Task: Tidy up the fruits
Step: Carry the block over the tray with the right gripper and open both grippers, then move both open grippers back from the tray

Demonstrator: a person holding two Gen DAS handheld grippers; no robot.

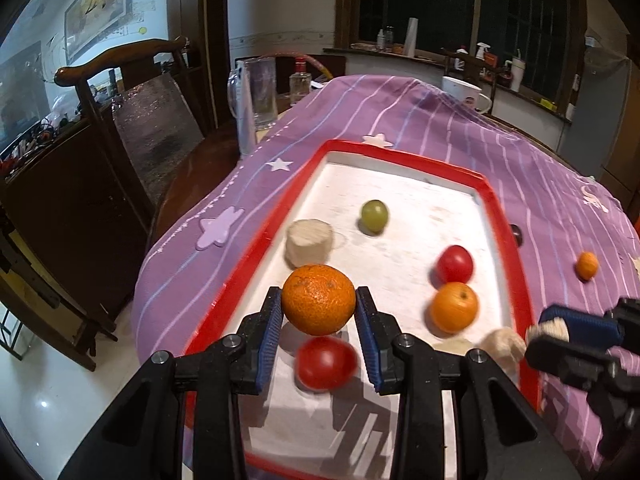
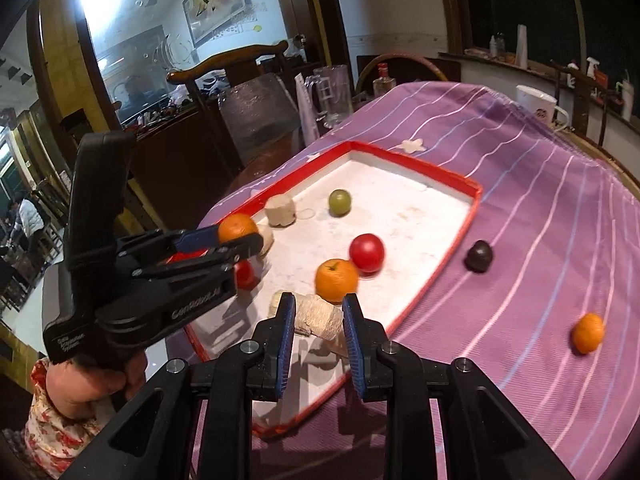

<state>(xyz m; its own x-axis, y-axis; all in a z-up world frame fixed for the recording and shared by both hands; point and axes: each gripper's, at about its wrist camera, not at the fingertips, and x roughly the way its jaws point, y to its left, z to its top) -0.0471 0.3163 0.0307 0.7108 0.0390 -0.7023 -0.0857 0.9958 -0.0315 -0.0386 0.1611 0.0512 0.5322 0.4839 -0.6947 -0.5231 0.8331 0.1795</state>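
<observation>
Left gripper (image 1: pixel 319 312) clamped on a mandarin orange (image 1: pixel 318 299), blue pads pressed to both its sides, fruit held in the air over the near left part of the red-rimmed tray (image 1: pixel 507 224). Right gripper (image 2: pixel 319 322) clamped on a pale, ribbed, cream-coloured chunk (image 2: pixel 320 317), kind of fruit not clear, carried over the tray's near right edge. Inside the tray, on its white floor: a green grape (image 1: pixel 374 216) toward the far end, a cut pale piece (image 1: pixel 309 243) by the left rim, a red tomato (image 1: pixel 454 264) just beyond a small orange (image 1: pixel 455 307), the two touching or nearly so, cannot tell which, and a second red tomato (image 1: pixel 326 363) directly under the held mandarin. Another pale piece (image 1: pixel 505 347) near the right rim, blurred. Outside the tray, on the purple striped cloth (image 2: pixel 520 184): a dark, almost black round fruit (image 2: pixel 479 256) just beside the right rim, and a small orange fruit (image 2: pixel 587 333) well apart to the right. Seen from the right wrist, a hand (image 2: pixel 92 384) with a floral sleeve (image 2: pixel 52 432) wrapped round the left tool's grip. Beyond the cloth, a glass mug (image 1: pixel 259 92), a clear bottle with a red cap (image 1: pixel 300 80), a white cup (image 1: pixel 464 90) and a dark wooden chair (image 1: pixel 120 80).
</observation>
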